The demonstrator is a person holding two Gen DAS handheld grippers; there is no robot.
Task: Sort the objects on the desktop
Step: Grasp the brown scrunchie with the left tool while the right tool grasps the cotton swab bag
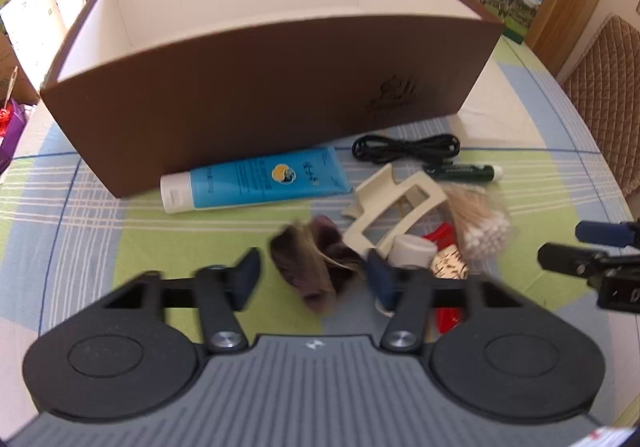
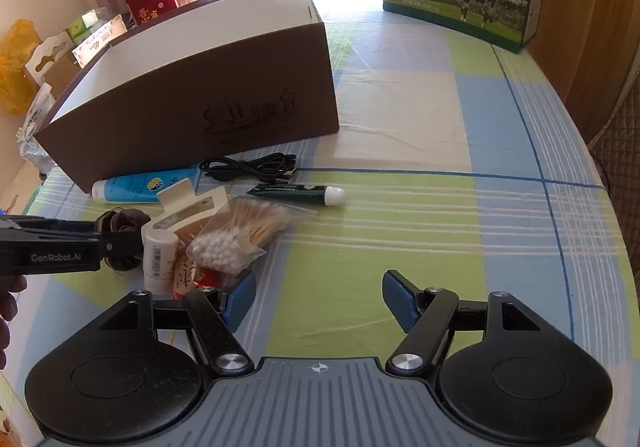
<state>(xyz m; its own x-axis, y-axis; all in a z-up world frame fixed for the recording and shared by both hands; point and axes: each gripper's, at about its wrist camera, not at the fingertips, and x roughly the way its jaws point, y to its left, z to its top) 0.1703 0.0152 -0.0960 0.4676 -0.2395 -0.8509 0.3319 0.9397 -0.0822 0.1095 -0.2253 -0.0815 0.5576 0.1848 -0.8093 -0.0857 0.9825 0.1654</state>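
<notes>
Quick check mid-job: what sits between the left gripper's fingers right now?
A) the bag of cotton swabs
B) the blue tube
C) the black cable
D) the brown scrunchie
D: in the left wrist view the brown scrunchie lies between the left gripper's blue pads; the blue tube, bag of cotton swabs and black cable lie beyond.

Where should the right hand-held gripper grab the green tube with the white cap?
Across the middle of the green tube, from above. It lies flat on the tablecloth, long axis left-right, clear of the black cable; its narrow body fits the open jaws.
</notes>
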